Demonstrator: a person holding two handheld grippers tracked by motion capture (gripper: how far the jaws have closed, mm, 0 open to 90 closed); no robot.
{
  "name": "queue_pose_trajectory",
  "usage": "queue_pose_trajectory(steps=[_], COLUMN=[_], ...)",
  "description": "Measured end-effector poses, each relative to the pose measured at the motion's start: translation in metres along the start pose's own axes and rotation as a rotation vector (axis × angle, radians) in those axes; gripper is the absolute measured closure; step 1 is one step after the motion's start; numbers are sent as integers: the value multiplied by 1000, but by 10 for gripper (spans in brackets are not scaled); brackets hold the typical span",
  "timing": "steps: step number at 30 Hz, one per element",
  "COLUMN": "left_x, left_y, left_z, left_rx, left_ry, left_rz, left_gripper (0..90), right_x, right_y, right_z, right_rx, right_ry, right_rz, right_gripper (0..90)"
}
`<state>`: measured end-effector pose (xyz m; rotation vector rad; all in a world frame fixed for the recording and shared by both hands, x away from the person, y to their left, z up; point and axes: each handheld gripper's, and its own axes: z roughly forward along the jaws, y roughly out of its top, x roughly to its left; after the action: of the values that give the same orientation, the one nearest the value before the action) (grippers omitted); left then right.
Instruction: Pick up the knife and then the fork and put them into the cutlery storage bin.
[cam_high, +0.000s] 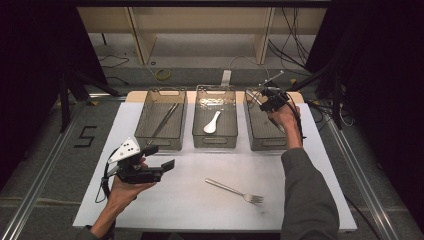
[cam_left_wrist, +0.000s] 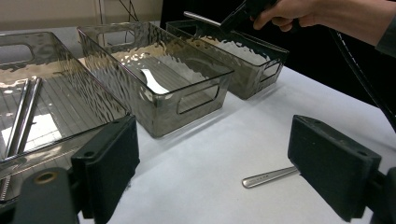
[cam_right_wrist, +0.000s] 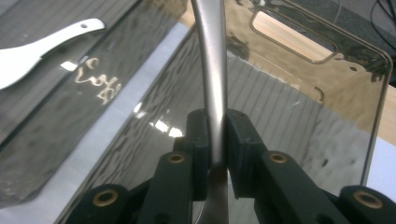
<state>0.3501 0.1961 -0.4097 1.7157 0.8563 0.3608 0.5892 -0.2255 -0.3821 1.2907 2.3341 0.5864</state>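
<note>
High view first: the right gripper (cam_high: 270, 98) is held over the far end of the right-hand bin (cam_high: 260, 142), and a slim metal utensil handle (cam_high: 274, 78) sticks out of it, slanting up and away toward the back of the table. Which kind of utensil it is I cannot tell, since its working end is hidden behind the gripper and hand.

From the right gripper view the grip is plain. The two black jaws are pressed together on the handle (cam_right_wrist: 212, 93), one pad flat on each side, and the metal shaft runs straight out between them along the gripper's own line, curving slightly at the far end. The ribbed floor of the right-hand bin (cam_right_wrist: 299, 121) lies below it, so the piece hangs in the air above that bin, clear of its floor.

The left gripper view catches the same handle (cam_left_wrist: 201, 18) jutting out beyond the far bin's rim, with the person's hand behind it.

The left gripper (cam_high: 162, 157) is held low over the near left part of the white table (cam_high: 200, 210), jaws spread wide with nothing between them. A fork (cam_high: 235, 191) lies flat on the table, tines toward the right, well apart from both grippers. The middle bin (cam_high: 215, 137) holds a white spoon (cam_high: 212, 123), and the left bin (cam_high: 160, 140) holds long metal chopsticks (cam_high: 164, 120).
</note>
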Motion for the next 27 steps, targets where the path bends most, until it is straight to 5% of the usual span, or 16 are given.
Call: queue_pose_trajectory(steps=[6,12,18,27], left_x=[-1,-1,-1,-1], left_y=[0,0,0,-1], left_z=[0,0,0,0], left_rx=[2,4,6,1], left_ry=[-4,-2,0,4], left_rz=[2,-3,1,-1], left_gripper=[158,158,158,158], right_x=[-5,1,10,38], right_y=[-2,3,2,-10], right_z=[9,-3,-18,-55], right_rx=[27,-43,-70,-102], right_ry=[-40,-34,51,190], right_rz=[31,31,29,-75], right_gripper=[783,639,522,374])
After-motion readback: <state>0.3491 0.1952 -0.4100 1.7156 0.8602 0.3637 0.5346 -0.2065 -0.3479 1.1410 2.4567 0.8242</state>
